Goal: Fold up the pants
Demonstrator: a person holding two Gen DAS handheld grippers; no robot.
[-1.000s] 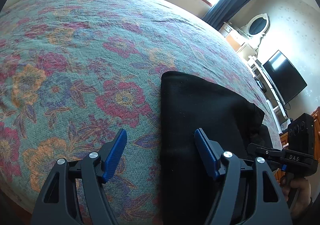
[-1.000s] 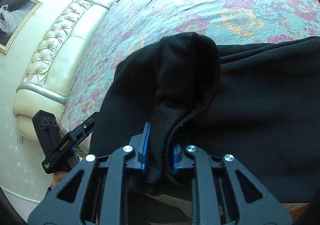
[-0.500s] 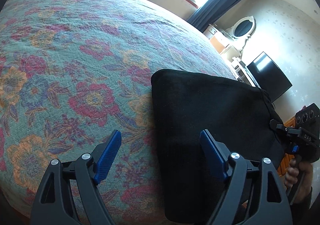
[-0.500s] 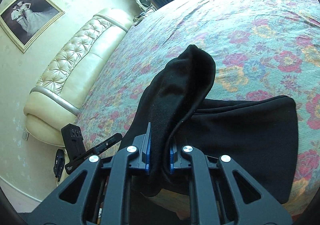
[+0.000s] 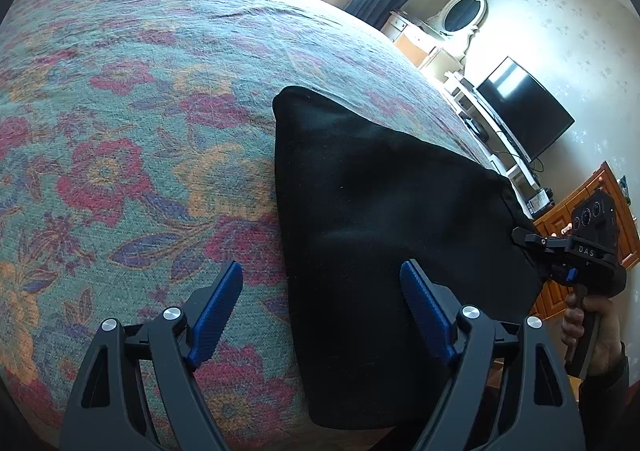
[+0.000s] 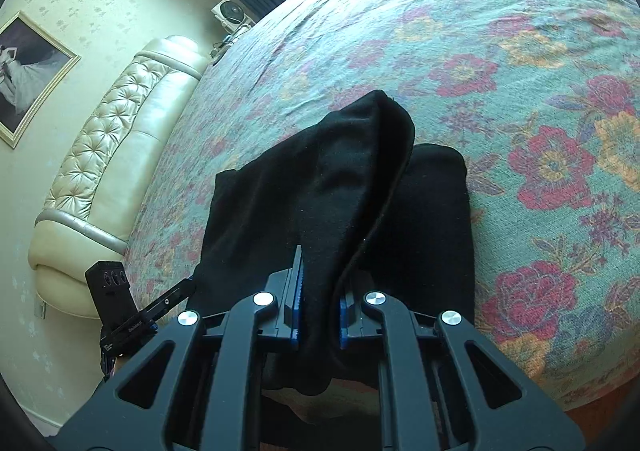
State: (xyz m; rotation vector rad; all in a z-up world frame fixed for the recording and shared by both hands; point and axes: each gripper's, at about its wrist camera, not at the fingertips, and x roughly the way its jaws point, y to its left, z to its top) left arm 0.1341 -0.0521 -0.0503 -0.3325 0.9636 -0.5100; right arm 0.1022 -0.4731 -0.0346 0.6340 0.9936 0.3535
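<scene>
Black pants (image 5: 380,203), partly folded into a compact block, lie on the flower-patterned bed (image 5: 120,131) close to its near edge; every position below is given relative to the pants.

Right hand-held gripper (image 6: 318,315): I have its jaws nearly closed on a bunched fold of the fabric at the pants' near right end. The pinched layer rises from the jaws in a soft hump and droops back onto the flat part beyond it. In the left wrist view the same tool (image 5: 576,251) sits at the pants' right margin, with my hand (image 5: 588,331) on its grip.

Left hand-held gripper (image 5: 320,307): its jaws have just been opening and stand wide, holding nothing. One blue pad hangs over the bedspread just left of the pants' left edge, the other over the black cloth; the edge runs between them, untouched as far as I can see.

Handling, as I judge it: the cloth looks like a soft, matte knit, light and limp, so it will sag wherever it is unsupported and will not slip readily from ridged pads. I would take hold at edges or corners, pinching all stacked layers together, since a mid-panel grip would lift only the top layer and spoil the fold.
</scene>
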